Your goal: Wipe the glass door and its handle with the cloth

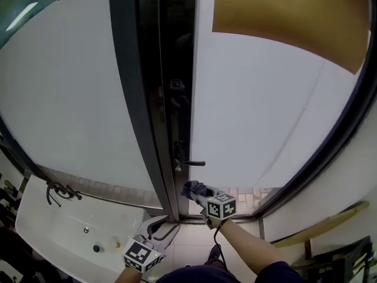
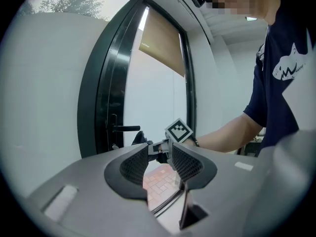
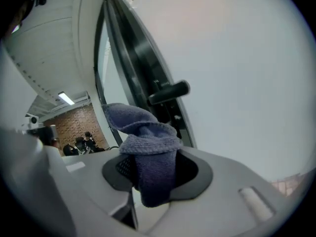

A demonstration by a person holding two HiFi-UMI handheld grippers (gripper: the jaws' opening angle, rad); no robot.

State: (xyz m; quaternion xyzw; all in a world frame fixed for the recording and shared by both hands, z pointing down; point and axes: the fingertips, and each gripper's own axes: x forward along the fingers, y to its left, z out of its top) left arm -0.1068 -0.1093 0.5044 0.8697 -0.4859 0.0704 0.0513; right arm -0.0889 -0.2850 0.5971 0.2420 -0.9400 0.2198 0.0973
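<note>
The frosted glass door (image 1: 253, 111) stands in a dark frame, with its black lever handle (image 1: 191, 163) at the frame's edge. My right gripper (image 1: 197, 193) is shut on a bunched blue-grey cloth (image 1: 194, 188), held just below the handle and apart from it. In the right gripper view the cloth (image 3: 148, 147) fills the jaws, and the handle (image 3: 170, 92) lies above and beyond it. My left gripper (image 1: 162, 226) hangs lower left, open and empty; in its own view the left gripper (image 2: 160, 163) looks towards the handle (image 2: 126, 128).
A white washbasin (image 1: 41, 229) with a dark tap (image 1: 59, 190) sits at the lower left. A second frosted pane (image 1: 65, 99) lies left of the dark frame (image 1: 150, 99). A tan blind (image 1: 294, 10) covers the door's top. The floor is tiled (image 1: 188, 240).
</note>
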